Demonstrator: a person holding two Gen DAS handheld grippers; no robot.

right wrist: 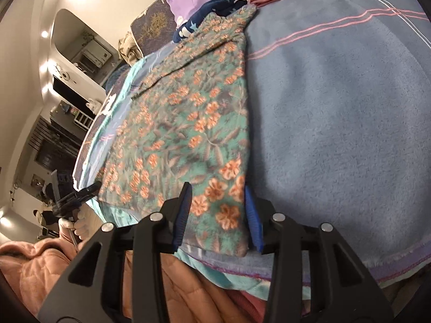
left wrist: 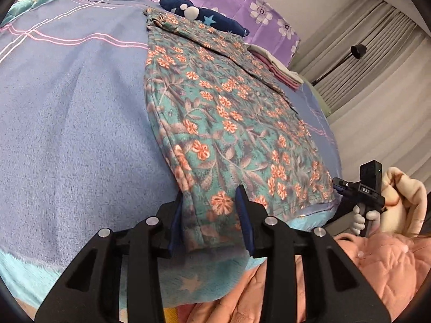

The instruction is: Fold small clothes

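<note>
A: Where's the garment?
B: Floral garment (left wrist: 229, 123) lies flat and lengthwise on the blue blanket (left wrist: 72, 123), its far end up near the navy star-print cloth (left wrist: 212, 18) and purple flowered pillow (left wrist: 242, 2).

A: Left gripper?
B: Left gripper (left wrist: 212, 215) sits at the garment's near hem, at its left corner. Jaws partly apart, hem fabric between the blue pads (left wrist: 246, 220). Can't tell if the pads actually press on it.

A: Right one?
B: Right gripper (right wrist: 218, 215) is at the garment's other near corner, by the edge next to bare blanket. Jaws partly apart, fabric between them, the right pad just beside the garment's edge. Grip unclear too.

A: Anything else?
B: Stack of folded pink clothes (left wrist: 280, 72) beyond the garment's far right side. Person's gloved hand (left wrist: 363, 218) holds the right gripper's handle off the garment's near right corner; pink quilted sleeve (left wrist: 385, 263) below it.
</note>
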